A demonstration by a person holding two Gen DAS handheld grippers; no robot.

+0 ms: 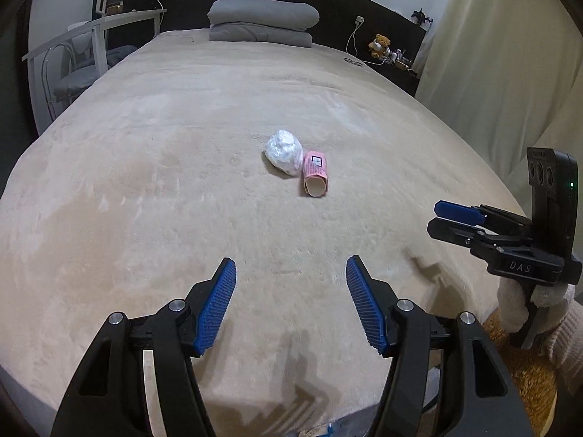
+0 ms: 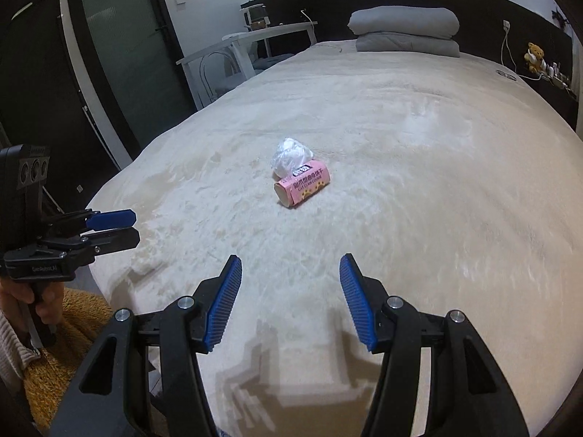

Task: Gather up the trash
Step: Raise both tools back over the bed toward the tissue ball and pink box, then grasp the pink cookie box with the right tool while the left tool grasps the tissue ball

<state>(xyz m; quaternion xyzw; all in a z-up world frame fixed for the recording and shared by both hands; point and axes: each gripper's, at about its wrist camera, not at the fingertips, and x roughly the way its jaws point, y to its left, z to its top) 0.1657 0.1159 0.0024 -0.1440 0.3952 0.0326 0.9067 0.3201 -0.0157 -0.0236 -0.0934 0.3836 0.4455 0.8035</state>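
Trash on the bed [image 1: 145, 182]: a crumpled plastic wad [image 1: 283, 152] touching a pink cookie box [image 1: 315, 174]. Both the left gripper [image 1: 291, 291] and the right gripper [image 2: 290, 289] hang part-open and empty, well short. I'd take the box across its narrow sides.

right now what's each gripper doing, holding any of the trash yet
left gripper: open, holding nothing.
right gripper: open, holding nothing.
The pink box and crumpled plastic bag lie untouched on the bed.

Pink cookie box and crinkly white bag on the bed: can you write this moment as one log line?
pink cardboard cookie box: on beige bed, untouched | crumpled white plastic bag: touching box | left hand-held gripper: open, empty | right hand-held gripper: open, empty
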